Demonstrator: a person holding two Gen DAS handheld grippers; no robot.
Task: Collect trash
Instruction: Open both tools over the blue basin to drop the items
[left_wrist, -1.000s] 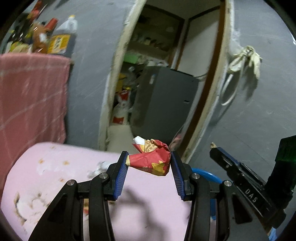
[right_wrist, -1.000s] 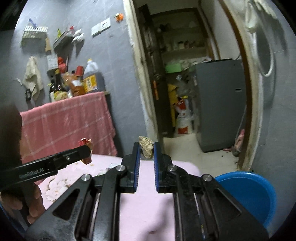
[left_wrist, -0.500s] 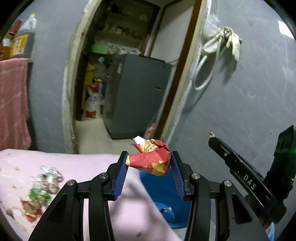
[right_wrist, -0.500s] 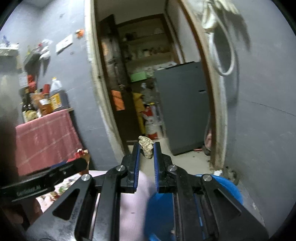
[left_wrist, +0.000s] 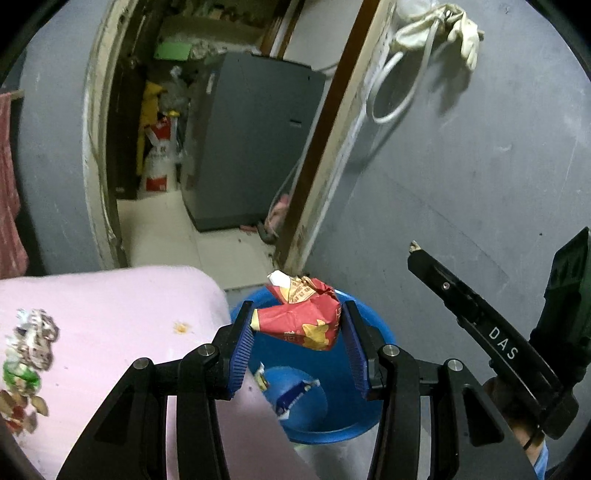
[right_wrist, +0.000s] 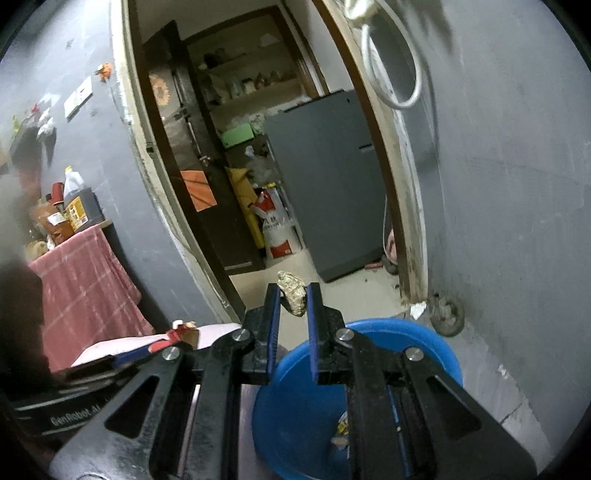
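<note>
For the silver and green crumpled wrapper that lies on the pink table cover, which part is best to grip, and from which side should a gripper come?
Likely the bunched silver top of the silver and green wrapper, approached from above with the jaws straddling its narrow width. It lies flat and loose on the pink table cover, so a side approach would probably just push it. The picture is blurred there, so its exact folds cannot be told.

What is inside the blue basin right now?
In the blue basin lie a blue wrapper and a small yellowish scrap. The left gripper, shut on a red wrapper, covers part of the inside.
</note>
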